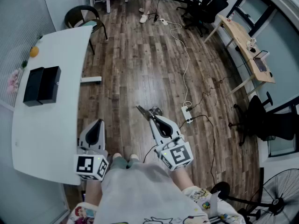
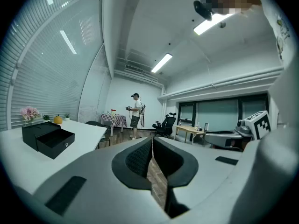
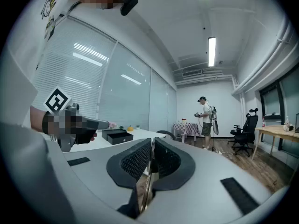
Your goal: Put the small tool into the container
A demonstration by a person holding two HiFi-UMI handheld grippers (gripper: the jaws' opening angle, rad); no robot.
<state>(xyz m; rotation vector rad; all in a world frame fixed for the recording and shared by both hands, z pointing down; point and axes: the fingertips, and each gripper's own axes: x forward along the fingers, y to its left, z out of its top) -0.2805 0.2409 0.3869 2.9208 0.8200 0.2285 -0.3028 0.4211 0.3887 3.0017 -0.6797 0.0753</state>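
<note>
In the head view my right gripper (image 1: 153,116) is shut on the small tool (image 1: 141,110), a thin metal blade that sticks out past the fingertips over the wood floor. The right gripper view shows that metal strip (image 3: 147,186) pinched between the dark pads of the right gripper (image 3: 152,148). The left gripper (image 1: 96,124) hangs beside the table's near edge, jaws together with nothing between them; the left gripper view shows the same for this gripper (image 2: 152,146). The container, a black open box (image 1: 42,84), sits on the white table, far left of both grippers. It also appears as the black box (image 2: 49,138) and as the box (image 3: 117,135).
The long white table (image 1: 56,125) runs along the left, with an orange (image 1: 34,52) and flowers at its far end. A dark chair (image 1: 83,16) stands beyond it. A power strip (image 1: 187,114) and cables cross the floor. A person (image 2: 135,115) stands far off. A wooden desk (image 1: 245,43) and office chairs are at right.
</note>
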